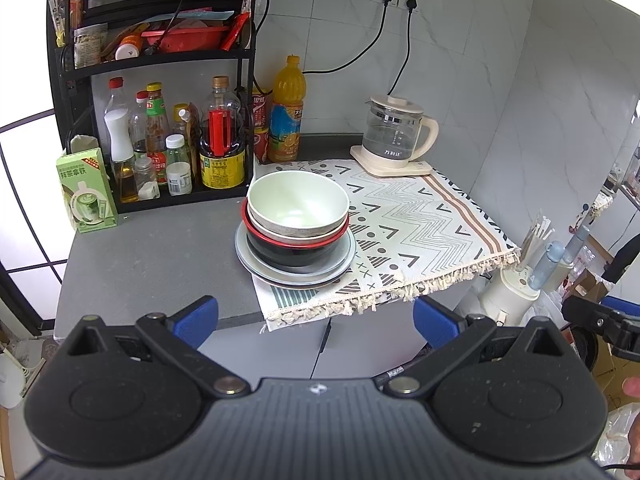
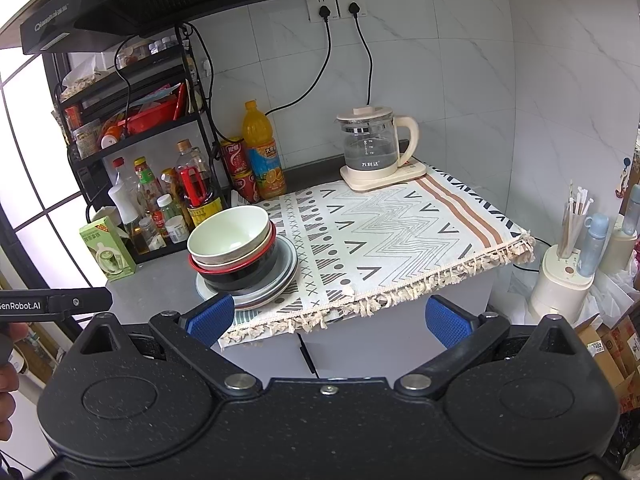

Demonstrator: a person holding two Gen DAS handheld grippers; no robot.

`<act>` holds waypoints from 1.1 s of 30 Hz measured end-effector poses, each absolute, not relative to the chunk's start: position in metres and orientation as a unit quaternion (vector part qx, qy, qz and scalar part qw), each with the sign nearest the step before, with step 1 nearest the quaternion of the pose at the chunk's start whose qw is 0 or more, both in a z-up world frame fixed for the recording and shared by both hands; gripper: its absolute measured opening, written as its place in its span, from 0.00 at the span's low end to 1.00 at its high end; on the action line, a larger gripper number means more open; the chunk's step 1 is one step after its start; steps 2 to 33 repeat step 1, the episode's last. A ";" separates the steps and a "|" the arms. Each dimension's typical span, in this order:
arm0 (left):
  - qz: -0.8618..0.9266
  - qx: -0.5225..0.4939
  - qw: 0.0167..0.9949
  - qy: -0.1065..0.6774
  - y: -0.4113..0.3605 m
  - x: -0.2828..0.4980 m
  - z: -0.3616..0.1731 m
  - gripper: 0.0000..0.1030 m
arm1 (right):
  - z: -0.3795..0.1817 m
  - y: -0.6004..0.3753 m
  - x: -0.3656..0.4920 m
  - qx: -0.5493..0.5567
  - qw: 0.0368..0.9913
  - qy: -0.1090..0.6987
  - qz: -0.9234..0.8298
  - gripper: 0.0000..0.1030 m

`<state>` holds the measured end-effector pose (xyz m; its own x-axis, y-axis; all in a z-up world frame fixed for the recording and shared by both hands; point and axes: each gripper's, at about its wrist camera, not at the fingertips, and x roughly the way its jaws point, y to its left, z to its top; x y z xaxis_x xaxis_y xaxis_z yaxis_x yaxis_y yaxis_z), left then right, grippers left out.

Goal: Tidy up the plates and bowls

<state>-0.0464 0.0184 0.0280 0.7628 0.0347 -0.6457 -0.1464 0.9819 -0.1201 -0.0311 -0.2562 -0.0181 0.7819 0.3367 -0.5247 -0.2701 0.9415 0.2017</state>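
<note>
A patterned cloth (image 2: 400, 232) covers the grey counter (image 1: 152, 248) beneath marble-tiled walls (image 2: 460, 80).

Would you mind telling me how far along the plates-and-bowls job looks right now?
Bowls sit nested on stacked plates at the patterned mat's left edge, so the stacking looks done. Nothing is in hand: left gripper and right gripper are open, clear of the stack. Whether anything remains, I cannot tell.

Bright, even daylight from the blown-out window (image 2: 36, 184) on the left in both views. Soft, faint shadows under the stacked bowls (image 1: 297, 216) on the tabletop (image 1: 160, 248). Mild glare on the glass kettle (image 2: 370, 148). Sharp focus centrally; strong fisheye bending and white corners at the edges.
</note>
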 end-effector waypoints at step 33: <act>0.047 -0.081 0.935 0.341 0.017 -0.045 0.028 1.00 | -0.018 -0.256 -0.032 0.057 0.942 0.290 0.160 1.00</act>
